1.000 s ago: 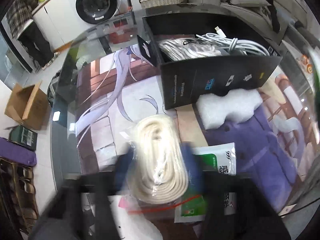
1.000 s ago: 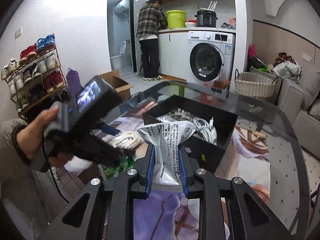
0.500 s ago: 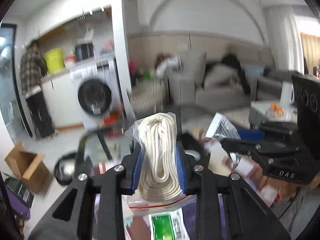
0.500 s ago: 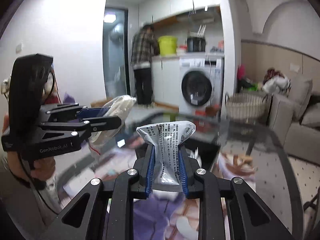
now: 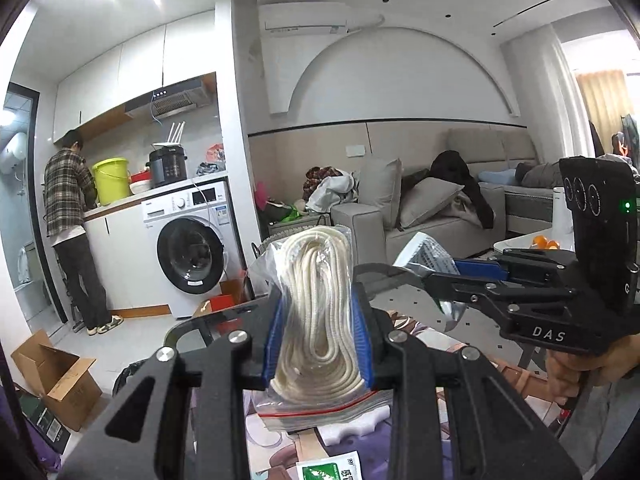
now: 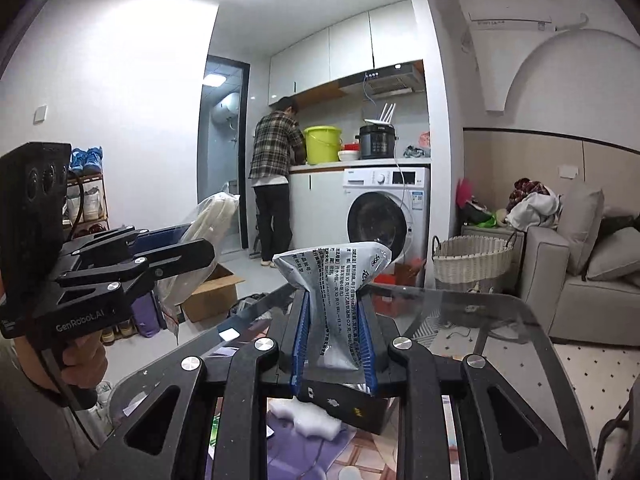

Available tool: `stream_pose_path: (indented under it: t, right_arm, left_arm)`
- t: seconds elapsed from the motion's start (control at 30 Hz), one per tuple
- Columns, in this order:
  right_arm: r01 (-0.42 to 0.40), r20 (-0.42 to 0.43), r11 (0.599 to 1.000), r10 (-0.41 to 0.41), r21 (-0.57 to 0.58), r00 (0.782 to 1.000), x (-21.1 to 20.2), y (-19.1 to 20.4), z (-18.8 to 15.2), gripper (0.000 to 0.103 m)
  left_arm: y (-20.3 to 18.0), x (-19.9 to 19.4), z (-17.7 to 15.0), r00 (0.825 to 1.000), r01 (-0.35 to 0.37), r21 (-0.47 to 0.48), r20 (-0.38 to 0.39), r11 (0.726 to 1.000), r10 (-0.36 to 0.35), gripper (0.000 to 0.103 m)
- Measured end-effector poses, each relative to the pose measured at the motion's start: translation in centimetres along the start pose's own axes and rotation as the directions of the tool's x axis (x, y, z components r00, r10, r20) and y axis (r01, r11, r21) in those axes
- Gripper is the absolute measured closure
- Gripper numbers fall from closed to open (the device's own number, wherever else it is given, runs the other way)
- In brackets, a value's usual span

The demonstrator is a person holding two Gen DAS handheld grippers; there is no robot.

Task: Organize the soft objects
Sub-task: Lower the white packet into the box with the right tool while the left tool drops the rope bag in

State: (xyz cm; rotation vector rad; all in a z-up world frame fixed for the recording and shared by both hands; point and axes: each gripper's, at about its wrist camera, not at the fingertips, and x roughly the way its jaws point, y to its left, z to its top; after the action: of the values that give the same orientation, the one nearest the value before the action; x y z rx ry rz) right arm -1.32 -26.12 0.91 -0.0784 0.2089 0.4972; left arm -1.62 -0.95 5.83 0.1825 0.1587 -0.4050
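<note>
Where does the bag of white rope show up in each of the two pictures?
Left wrist view: the bag of white rope is at centre, clamped between the blue pads of the left hand-held gripper.
Right wrist view: the same bag is at the left, sticking out of the left hand-held gripper, seen from the side.
Shared landmark: the washing machine against the far wall.
</note>
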Motion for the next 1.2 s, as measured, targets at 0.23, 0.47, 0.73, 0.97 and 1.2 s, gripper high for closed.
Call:
stream_pose_path:
  t: [0.23,0.47,0.73,0.97,1.2]
  right_arm:
    - [0.011,-0.012,1.0,-0.01,0.014,1.0,2.5,-0.7,2.2,0.081]
    - [0.037,-0.008,0.999,-0.037,0.03,0.999,7.1,-1.7,5.7,0.081]
    - [0.069,-0.035,0.996,-0.067,0.063,0.997,10.9,-2.7,6.7,0.081]
    - [0.075,-0.105,0.996,-0.07,0.048,0.992,12.5,-2.7,5.8,0.081]
    - [0.105,-0.261,0.993,-0.09,0.046,0.961,15.6,-3.4,4.2,0.081]
  left_arm:
    - [0.5,3.5,1.5,0.999,0.028,-0.035,-0.03,0.999,-0.029,0.074]
    - [2.6,8.0,3.4,0.999,0.021,-0.1,-0.037,0.995,-0.025,0.074]
    - [3.6,10.5,3.3,0.998,0.025,-0.173,-0.06,0.985,-0.036,0.074]
    - [3.8,11.3,2.8,0.992,0.024,-0.183,-0.114,0.983,-0.046,0.074]
    - [3.9,15.0,0.9,0.95,0.005,-0.222,-0.303,0.975,-0.073,0.074]
